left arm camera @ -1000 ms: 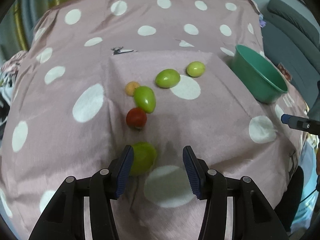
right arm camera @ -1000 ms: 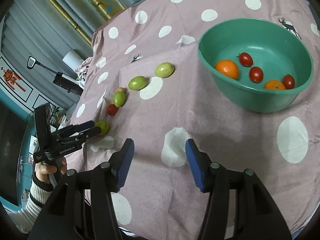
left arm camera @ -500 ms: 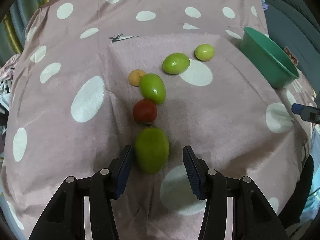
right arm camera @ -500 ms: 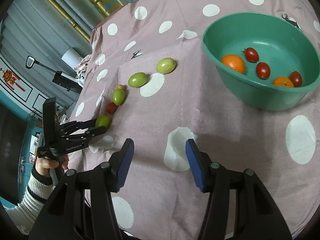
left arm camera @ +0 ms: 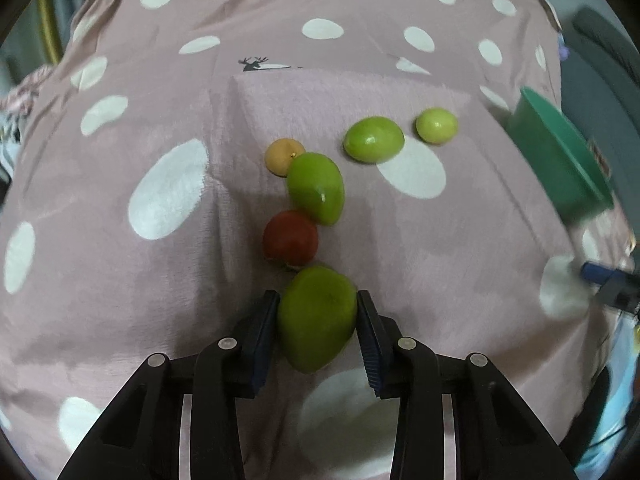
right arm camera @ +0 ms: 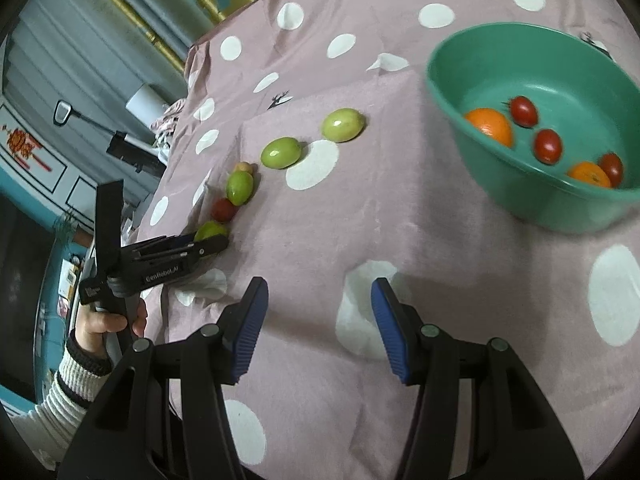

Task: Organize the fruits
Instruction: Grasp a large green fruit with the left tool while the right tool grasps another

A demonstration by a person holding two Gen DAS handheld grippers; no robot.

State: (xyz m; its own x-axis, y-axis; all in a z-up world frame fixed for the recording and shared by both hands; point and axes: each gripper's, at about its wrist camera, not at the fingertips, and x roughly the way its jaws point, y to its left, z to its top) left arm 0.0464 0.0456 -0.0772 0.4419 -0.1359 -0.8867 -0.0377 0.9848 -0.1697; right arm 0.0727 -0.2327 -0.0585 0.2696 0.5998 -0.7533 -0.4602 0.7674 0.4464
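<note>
The left gripper (left arm camera: pixel 317 320) has just been closing, and its blue pads (left arm camera: pixel 266 332) now press on both sides of the nearest green fruit (left arm camera: pixel 316 316), which lies on the spotted cloth (left arm camera: pixel 120 280) at the near end of a loose row. Just beyond it, touching or nearly so, sits a red tomato (left arm camera: pixel 290 237); past that lie a second green fruit (left arm camera: pixel 317 187) leaning against a small pale orange fruit (left arm camera: pixel 282 155), then two more green ones (left arm camera: pixel 373 139) further toward the green bowl (left arm camera: pixel 560 160). The right gripper (right arm camera: pixel 318 316) hangs spread and empty above the cloth, well apart from the row, with the bowl's rim (right arm camera: pixel 448 92) ahead to its right; two oranges (right arm camera: pixel 490 125) and three small red tomatoes (right arm camera: pixel 547 145) already lie inside. The grip looks risky: the fruit is smooth and egg-shaped, and the pads seem to hold it toward its wider end, so it could squirt forward on the lift. That would likely knock the tomato and set the round pieces rolling over the soft, creased cloth. Dragging instead of lifting could bunch the cloth and scatter the row too.
</note>
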